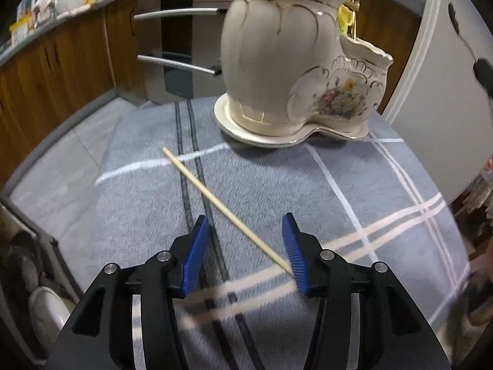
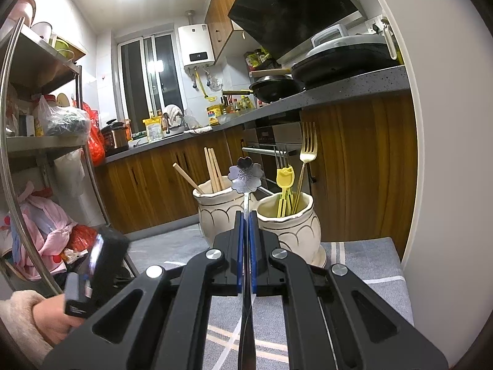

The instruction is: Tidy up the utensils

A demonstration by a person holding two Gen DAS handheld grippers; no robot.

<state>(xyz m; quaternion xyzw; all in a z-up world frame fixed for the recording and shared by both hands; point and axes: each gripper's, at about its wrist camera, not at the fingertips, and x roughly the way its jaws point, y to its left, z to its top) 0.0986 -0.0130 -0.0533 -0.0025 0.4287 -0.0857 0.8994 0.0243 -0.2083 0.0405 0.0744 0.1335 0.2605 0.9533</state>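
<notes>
A single wooden chopstick [image 1: 222,206] lies on the grey checked cloth [image 1: 308,191]. My left gripper [image 1: 245,231] is open just above it, its near end touching the right blue pad [image 1: 294,251]. The cream ceramic utensil holder [image 1: 277,61] stands behind on its saucer. My right gripper [image 2: 245,215] is shut on a metal spoon with a flower-shaped bowl [image 2: 245,174], held upright in front of the holder [image 2: 289,225]. The holder's left pot [image 2: 212,209] has chopsticks [image 2: 212,169]; its right pot has a gold fork [image 2: 306,151] and yellow picks [image 2: 283,185].
Wooden kitchen cabinets [image 1: 61,61] and an oven with bar handles [image 1: 178,14] stand behind the table. A white fridge door [image 1: 446,92] is at the right. A metal shelf rack [image 2: 40,141] stands at the left. The left hand and its gripper body [image 2: 89,274] show at lower left.
</notes>
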